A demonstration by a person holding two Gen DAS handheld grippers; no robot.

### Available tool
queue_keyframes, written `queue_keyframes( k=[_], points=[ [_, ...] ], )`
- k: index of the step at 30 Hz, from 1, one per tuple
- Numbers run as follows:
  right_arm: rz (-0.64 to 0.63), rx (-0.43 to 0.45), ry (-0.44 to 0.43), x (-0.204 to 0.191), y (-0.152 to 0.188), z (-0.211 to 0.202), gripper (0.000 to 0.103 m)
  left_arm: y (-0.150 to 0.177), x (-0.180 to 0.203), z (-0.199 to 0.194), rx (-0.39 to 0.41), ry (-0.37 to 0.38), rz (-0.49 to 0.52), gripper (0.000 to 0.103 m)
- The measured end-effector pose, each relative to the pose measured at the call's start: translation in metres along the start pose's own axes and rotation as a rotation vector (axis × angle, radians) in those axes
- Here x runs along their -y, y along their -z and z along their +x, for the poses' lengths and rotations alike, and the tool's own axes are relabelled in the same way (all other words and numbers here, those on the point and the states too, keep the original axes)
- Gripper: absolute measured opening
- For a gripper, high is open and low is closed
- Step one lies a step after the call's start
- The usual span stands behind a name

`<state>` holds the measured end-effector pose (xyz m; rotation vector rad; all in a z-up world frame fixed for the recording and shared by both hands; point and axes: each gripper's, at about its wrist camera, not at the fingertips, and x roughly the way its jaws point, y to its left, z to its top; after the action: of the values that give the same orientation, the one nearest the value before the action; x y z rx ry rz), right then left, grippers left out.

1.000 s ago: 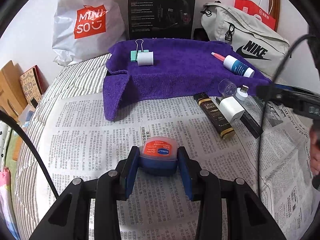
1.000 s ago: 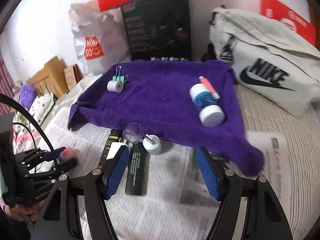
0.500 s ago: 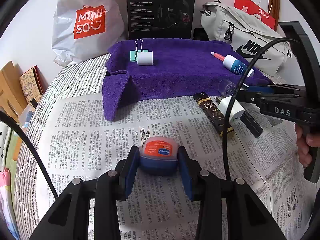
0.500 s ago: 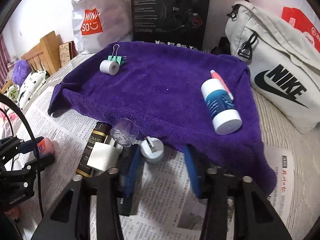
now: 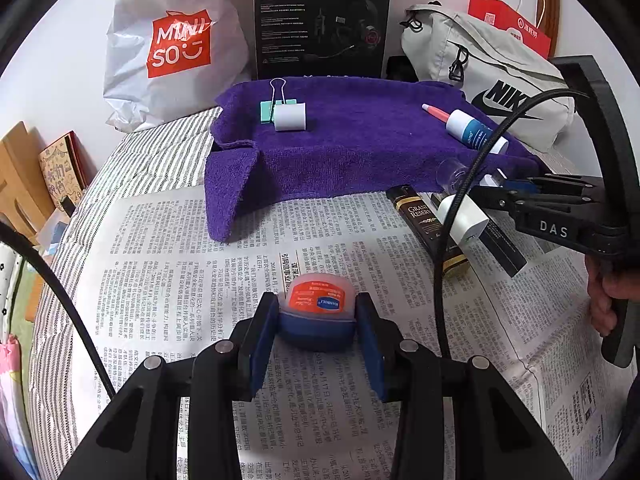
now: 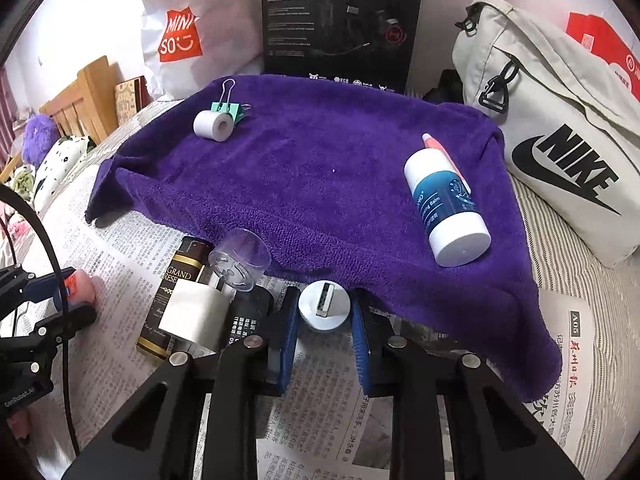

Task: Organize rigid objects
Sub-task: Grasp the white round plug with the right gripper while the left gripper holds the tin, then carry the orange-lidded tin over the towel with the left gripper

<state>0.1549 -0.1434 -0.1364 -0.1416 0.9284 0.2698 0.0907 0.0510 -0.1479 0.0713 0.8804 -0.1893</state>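
My left gripper (image 5: 316, 320) is shut on a small jar (image 5: 318, 304) with a blue base and an orange label, just above the newspaper (image 5: 168, 264). My right gripper (image 6: 325, 312) has its jaws closing, and the blue pads touch both sides of a round white USB adapter (image 6: 324, 306) at the purple towel's (image 6: 320, 168) front edge. Left of it lie a clear cap (image 6: 239, 260), a white charger cube (image 6: 196, 316), a dark "Grand Reserve" box (image 6: 172, 292) and a black stick (image 6: 248, 316). On the towel are a white tape roll (image 6: 212, 125), a green binder clip (image 6: 230, 110), a lotion bottle (image 6: 444, 208) and a pink pen (image 6: 438, 150).
Behind the towel stand a white Miniso bag (image 5: 172, 40), a black headset box (image 5: 320, 20) and a grey Nike bag (image 6: 560, 140), with a red bag (image 5: 508, 24) behind it. A wooden headboard (image 6: 76, 104) is at the far left. A hand (image 5: 608, 300) grips the right tool's handle.
The right gripper came down and forward to the white USB adapter, and its wide jaws narrowed onto it. The left gripper and its jar stayed still.
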Motion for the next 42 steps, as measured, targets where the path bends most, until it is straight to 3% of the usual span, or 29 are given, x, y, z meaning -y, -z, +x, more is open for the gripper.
queue_keyframes(
  k=[8,15,28,42],
  points=[
    [-0.031,-0.004,0.033,0.008,0.028,-0.039,0.023,0.0,0.0,0.0,0.0,0.0,-0.001,0.038],
    [0.056,0.025,0.023,0.025,0.06,-0.042,0.023,0.0,0.0,0.0,0.0,-0.002,0.001,0.038],
    [0.02,0.038,0.067,0.016,0.061,-0.042,0.024,0.0,0.001,0.0,0.0,-0.001,-0.001,0.038],
    [0.03,0.039,0.054,0.019,0.061,-0.042,0.024,0.001,0.0,-0.001,0.001,0.008,-0.007,0.038]
  ],
)
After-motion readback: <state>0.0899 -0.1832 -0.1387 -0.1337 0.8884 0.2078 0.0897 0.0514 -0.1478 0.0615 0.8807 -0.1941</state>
